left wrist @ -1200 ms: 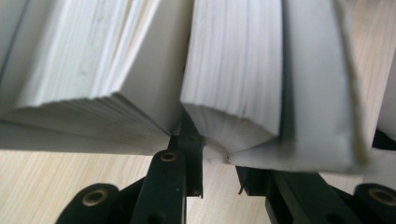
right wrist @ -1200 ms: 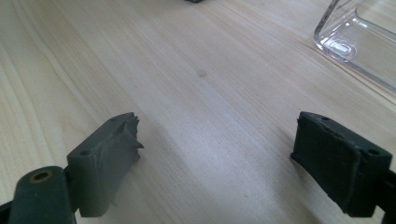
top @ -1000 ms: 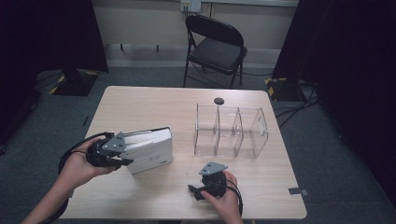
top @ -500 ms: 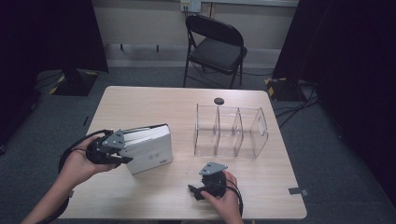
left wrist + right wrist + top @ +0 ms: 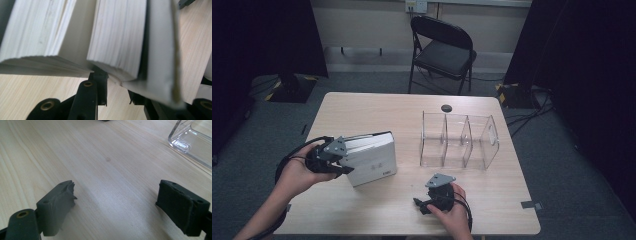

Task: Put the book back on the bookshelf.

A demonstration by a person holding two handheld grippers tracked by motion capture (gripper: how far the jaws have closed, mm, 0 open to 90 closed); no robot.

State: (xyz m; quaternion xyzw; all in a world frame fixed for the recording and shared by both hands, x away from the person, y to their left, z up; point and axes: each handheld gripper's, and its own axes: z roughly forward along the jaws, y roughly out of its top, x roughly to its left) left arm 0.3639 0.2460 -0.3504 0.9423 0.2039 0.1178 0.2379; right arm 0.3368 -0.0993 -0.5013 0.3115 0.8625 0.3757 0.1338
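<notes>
**Item: books and clear organizer on the table, high view, 12 o'clock toward the chair (image 5: 444, 50)**

- **Books (image 5: 371, 159):** white volumes together at about 8 o'clock on the table (image 5: 377, 107), resting on the wood, long side running toward 2 o'clock. Position and angle match the two earlier high views; no lift or slide has begun.
- **Left gripper (image 5: 343, 159):** at the 9 o'clock end of the books, held in the left hand (image 5: 299, 172). In the left gripper view its jaws (image 5: 117, 92) are pinched on one page block (image 5: 117, 40). A second block (image 5: 42, 32) lies outside the left jaw, and a cover board (image 5: 162, 50) overhangs the right jaw. Whether that board is inside the grip cannot be told. The hand is where it was a second ago.
- **Right gripper (image 5: 434, 192):** at about 5 o'clock near the table's front edge, low over bare wood. Its jaws (image 5: 116, 202) are spread wide with nothing between them. It is unmoved since the earlier frames.
- **Clear organizer (image 5: 492, 137):** three compartments, all empty, at about 3 o'clock, well apart from the books. One corner (image 5: 190, 142) is in sight in the right gripper view.
- **Small dark disc (image 5: 446, 108):** at 12 o'clock, beyond the organizer and untouched.

**Assessment:** nothing visible has changed over the last second. The clamp on the books appears settled and the carry has not started. The likely work is moving a volume toward 3 o'clock into a compartment. The idle right gripper is well placed to steady the remaining book or the organizer.
</notes>
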